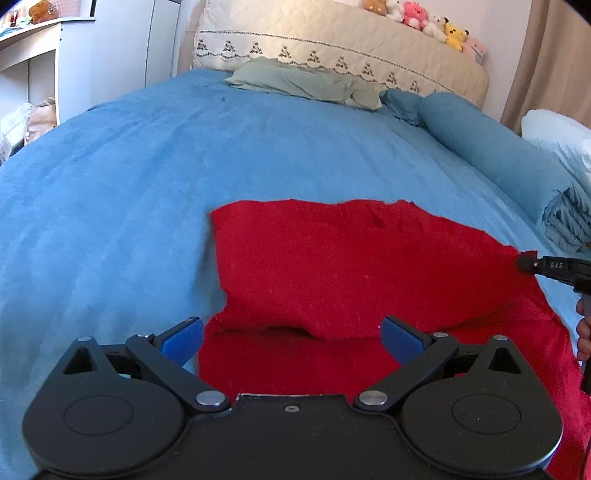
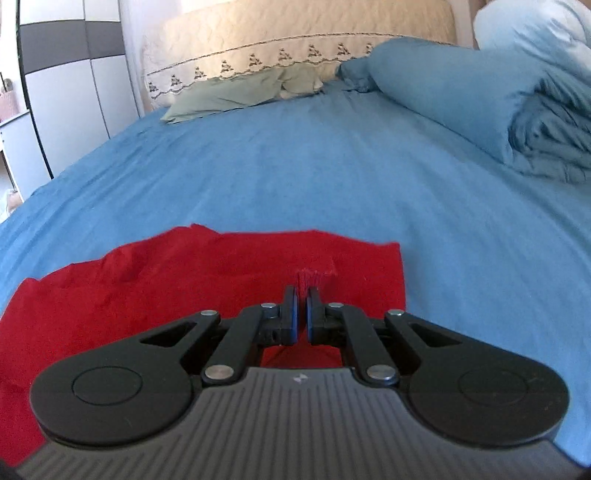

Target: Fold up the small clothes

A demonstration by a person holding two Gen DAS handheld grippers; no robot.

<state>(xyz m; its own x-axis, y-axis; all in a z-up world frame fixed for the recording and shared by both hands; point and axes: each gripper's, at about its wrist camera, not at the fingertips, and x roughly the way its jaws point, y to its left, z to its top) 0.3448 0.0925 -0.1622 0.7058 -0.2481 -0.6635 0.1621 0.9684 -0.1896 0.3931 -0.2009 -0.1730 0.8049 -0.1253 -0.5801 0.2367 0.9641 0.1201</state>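
A red knit garment lies on the blue bedspread, with its near part folded up over the rest. My left gripper is open and empty, its blue pads either side of the fold's near edge. My right gripper is shut on a pinch of the red garment's edge near its right side. In the left wrist view the right gripper shows at the garment's right corner, holding the cloth.
A green pillow and a cream quilted headboard with plush toys are at the far end. A rolled blue duvet lies along the right side. White cupboards stand to the left.
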